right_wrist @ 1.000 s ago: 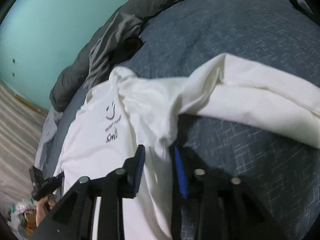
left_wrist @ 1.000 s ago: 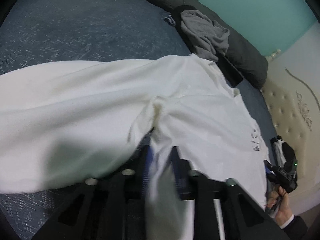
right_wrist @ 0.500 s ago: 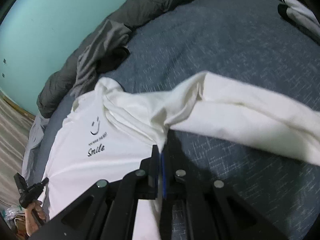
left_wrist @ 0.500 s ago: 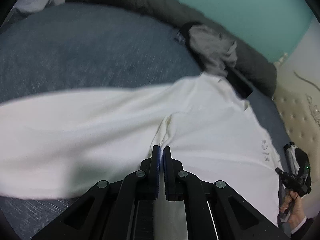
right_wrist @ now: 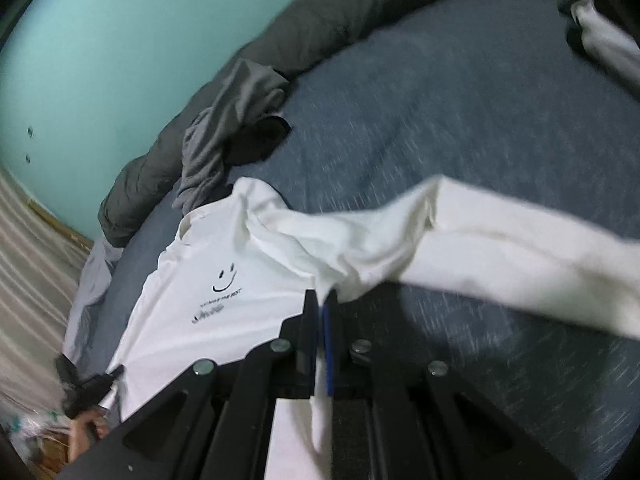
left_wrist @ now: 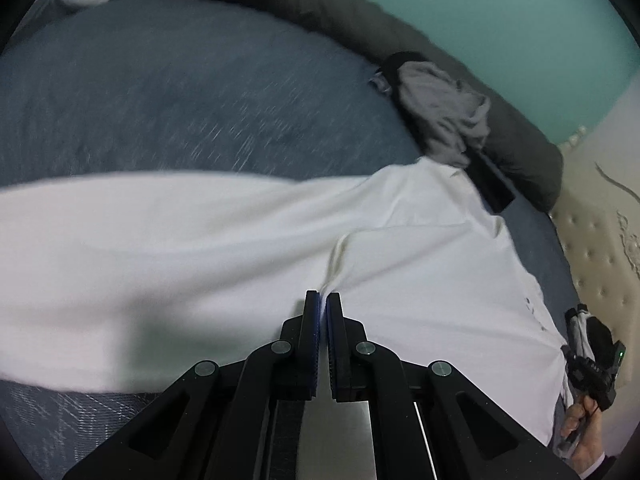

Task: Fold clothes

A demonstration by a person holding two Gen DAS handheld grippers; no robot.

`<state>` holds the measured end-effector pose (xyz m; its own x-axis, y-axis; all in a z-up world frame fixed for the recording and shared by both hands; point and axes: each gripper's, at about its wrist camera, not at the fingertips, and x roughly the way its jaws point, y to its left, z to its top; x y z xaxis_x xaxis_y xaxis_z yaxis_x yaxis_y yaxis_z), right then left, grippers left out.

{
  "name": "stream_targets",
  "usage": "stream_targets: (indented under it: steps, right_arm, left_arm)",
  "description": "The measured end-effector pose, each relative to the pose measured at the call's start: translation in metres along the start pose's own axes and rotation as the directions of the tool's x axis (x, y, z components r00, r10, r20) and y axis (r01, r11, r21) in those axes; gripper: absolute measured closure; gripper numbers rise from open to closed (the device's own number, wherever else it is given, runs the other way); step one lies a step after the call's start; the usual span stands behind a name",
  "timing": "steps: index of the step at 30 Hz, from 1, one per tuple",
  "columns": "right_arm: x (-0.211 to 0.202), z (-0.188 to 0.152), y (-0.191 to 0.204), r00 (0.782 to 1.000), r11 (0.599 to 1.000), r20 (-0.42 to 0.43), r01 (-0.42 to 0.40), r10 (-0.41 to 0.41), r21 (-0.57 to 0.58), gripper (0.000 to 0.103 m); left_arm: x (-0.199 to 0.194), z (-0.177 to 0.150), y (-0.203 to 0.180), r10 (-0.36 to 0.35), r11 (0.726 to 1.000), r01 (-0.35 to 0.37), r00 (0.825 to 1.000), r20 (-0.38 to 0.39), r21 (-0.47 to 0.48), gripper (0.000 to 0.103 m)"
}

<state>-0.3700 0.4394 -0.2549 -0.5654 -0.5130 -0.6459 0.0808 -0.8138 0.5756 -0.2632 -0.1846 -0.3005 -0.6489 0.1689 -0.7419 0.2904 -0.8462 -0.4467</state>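
A white long-sleeved shirt [left_wrist: 240, 232] with a small black smiley print [right_wrist: 224, 276] lies across a blue-grey bed [left_wrist: 160, 100]. My left gripper [left_wrist: 322, 300] is shut on a pinch of the shirt's fabric near its side edge. My right gripper [right_wrist: 321, 298] is shut on the shirt near the armpit, and the sleeve [right_wrist: 500, 248] trails off to the right, lifted above the bed. Each view shows the other gripper at the shirt's far edge: the right one in the left wrist view [left_wrist: 592, 364], the left one in the right wrist view [right_wrist: 88, 392].
A crumpled grey garment [left_wrist: 444, 112] and a black item [left_wrist: 492, 188] lie by a dark grey rolled duvet [left_wrist: 520, 136] along the teal wall. A cream tufted headboard [left_wrist: 600, 240] stands at the right. Another white garment [right_wrist: 604, 44] lies at the bed's far corner.
Both grippers closed on the white shirt's fabric, then lifted and pulled it. The sleeve rose off the bed in the right wrist view.
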Motion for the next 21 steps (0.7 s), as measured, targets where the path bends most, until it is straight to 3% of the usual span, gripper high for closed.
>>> stream_targets:
  steps: [6,10,12,14,15,16,21]
  right_arm:
    - [0.015,-0.010,-0.026,0.996,0.992,-0.082,0.053,-0.043,0.112,0.095]
    - [0.007,-0.016,-0.035,0.999,0.986,-0.048,-0.016,0.024,0.166,0.072]
    - [0.010,-0.019,-0.032,0.997,0.989,-0.072,-0.014,0.025,0.145,0.072]
    - [0.012,-0.022,-0.029,0.996,0.993,-0.090,-0.002,0.013,0.121,0.077]
    - [0.013,-0.024,-0.028,0.995,0.994,-0.099,0.004,0.006,0.110,0.084]
    - [0.013,-0.024,-0.027,0.995,0.995,-0.101,0.009,0.001,0.100,0.098]
    - [-0.010,-0.007,-0.028,1.000,0.997,-0.004,0.019,-0.018,0.077,0.101]
  left_arm:
    - [0.005,0.000,-0.001,0.004,1.000,-0.004,1.000,-0.010,0.004,0.099]
    - [0.005,0.000,0.000,0.000,1.000,0.000,1.000,-0.010,0.002,0.099]
    - [0.004,-0.001,-0.001,0.001,1.000,-0.001,1.000,-0.010,0.005,0.099]
    - [0.005,-0.001,-0.001,0.002,1.000,-0.002,1.000,-0.012,0.008,0.099]
    - [0.005,-0.001,-0.001,0.003,1.000,-0.002,1.000,-0.012,0.009,0.099]
    - [0.005,0.000,-0.001,0.002,1.000,-0.002,1.000,-0.013,0.010,0.099]
    - [0.005,0.000,-0.002,0.005,1.000,-0.004,1.000,-0.014,0.016,0.099]
